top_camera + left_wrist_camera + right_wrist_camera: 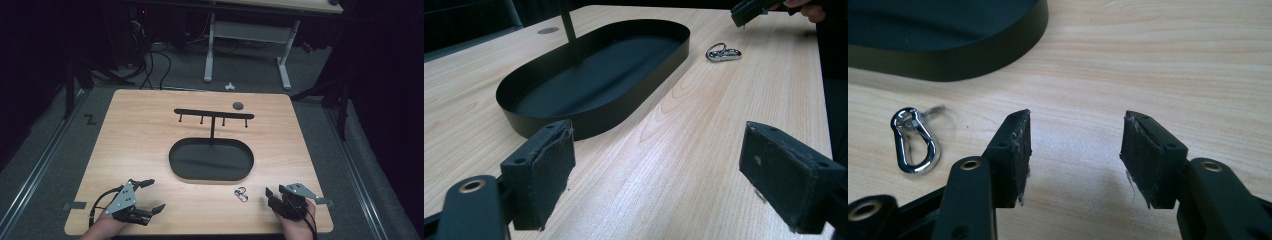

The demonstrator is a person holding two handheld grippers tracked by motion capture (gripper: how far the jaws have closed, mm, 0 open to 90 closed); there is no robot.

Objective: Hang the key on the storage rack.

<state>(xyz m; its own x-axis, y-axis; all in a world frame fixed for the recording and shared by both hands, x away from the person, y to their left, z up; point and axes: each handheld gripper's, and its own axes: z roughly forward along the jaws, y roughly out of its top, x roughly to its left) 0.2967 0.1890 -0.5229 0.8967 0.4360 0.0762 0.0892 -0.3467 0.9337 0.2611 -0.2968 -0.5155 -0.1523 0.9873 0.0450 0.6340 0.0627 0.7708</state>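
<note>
On the wooden table [135, 145], seen from the high view, a black oval tray [211, 160] lies ahead of both grippers, with a thin black stand [213, 116] of four hanging pegs rising at its far edge and a small dark disc [238, 105] beyond that. From that view alone the whole stand shows; the left gripper view catches just its post at the tray's far rim. Ahead of the left gripper [659, 175], whose jaws stand spread wide over bare wood and hold nothing, the tray sits close. Farther off and to the right of its fingers [541, 170] lies a silver clip [723, 52]. The right gripper [1075, 150] has its jaws parted too, gripping nothing; the clip [915, 142] rests flat just left of its left finger [1013, 155], not touching it.
</note>
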